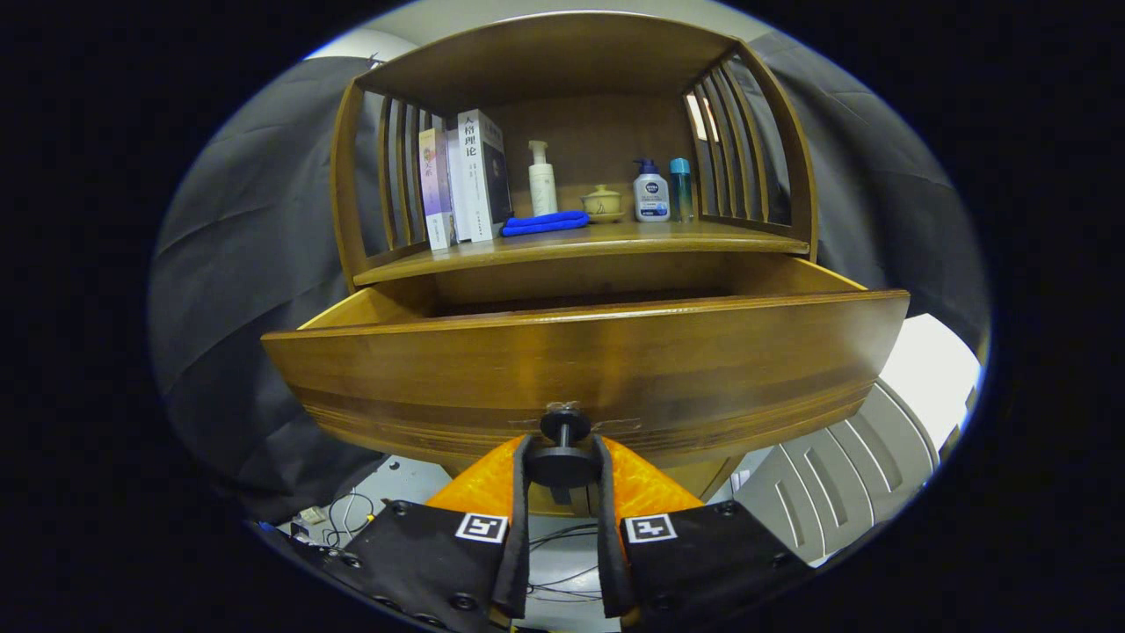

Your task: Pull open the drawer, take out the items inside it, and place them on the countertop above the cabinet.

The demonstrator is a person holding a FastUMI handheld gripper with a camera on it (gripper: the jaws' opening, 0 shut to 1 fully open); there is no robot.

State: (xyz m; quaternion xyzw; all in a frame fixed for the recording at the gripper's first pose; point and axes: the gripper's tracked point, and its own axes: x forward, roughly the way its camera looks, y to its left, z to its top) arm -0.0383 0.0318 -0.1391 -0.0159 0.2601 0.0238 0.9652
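A wooden cabinet's drawer [580, 369] stands pulled out toward me, its broad front facing the camera. My gripper [562, 464] is shut on the drawer's dark round knob [562, 463], one finger pressing each side of it. The drawer's inside is hidden behind its front panel. Above the drawer lies the countertop [571, 244], a wooden shelf under an arched top.
On the countertop stand books [466, 180], a white pump bottle [541, 180], a folded blue cloth [545, 222], a small lidded pot [603, 203], a blue-and-white bottle [651, 192] and a teal bottle [680, 188]. Cables [352, 519] lie on the floor below.
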